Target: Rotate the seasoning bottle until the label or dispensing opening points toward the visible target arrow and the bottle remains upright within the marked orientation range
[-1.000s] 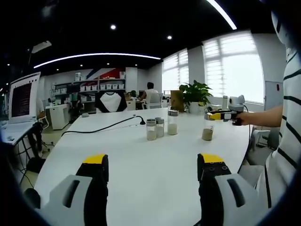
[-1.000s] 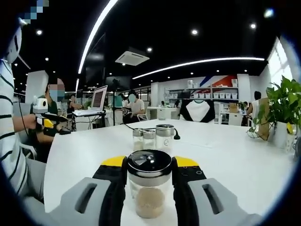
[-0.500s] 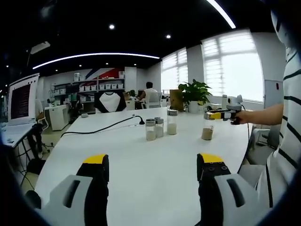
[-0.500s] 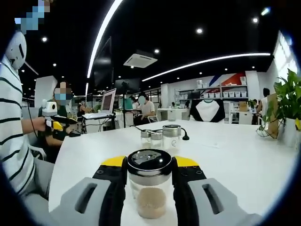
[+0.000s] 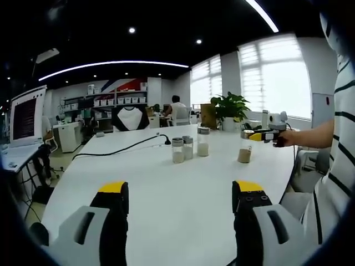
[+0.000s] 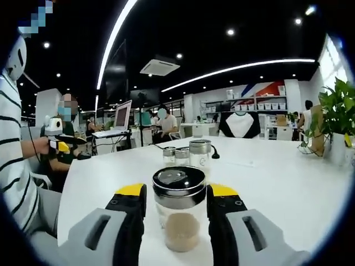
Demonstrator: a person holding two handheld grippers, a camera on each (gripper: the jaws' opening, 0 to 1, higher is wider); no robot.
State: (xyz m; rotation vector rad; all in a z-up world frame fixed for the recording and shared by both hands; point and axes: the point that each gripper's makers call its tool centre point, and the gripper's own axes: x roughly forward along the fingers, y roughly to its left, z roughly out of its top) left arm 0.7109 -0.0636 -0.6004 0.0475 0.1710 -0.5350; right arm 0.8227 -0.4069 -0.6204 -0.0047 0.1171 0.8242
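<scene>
A clear seasoning bottle (image 6: 179,216) with a silver-rimmed black lid and brown powder stands upright on the white table (image 6: 288,194). My right gripper (image 6: 177,195) brackets it, jaws a little apart from the glass on both sides, open. In the left gripper view the same bottle (image 5: 244,151) stands at the table's right edge, with the right gripper (image 5: 260,134) at its lid, held by a hand. My left gripper (image 5: 180,194) hangs open over bare table (image 5: 166,188); it shows as the left gripper (image 6: 55,145) far left in the right gripper view.
Three more glass bottles (image 5: 188,149) stand grouped mid-table, also the bottle group (image 6: 186,155). A black cable (image 5: 122,148) runs across the far side. A potted plant (image 5: 230,108) sits at the far right end. Seated people and a laptop (image 6: 119,116) are behind.
The right gripper's jaws have spread slightly off the bottle they were pressing. The right view has shifted a little. The left gripper has not moved.
</scene>
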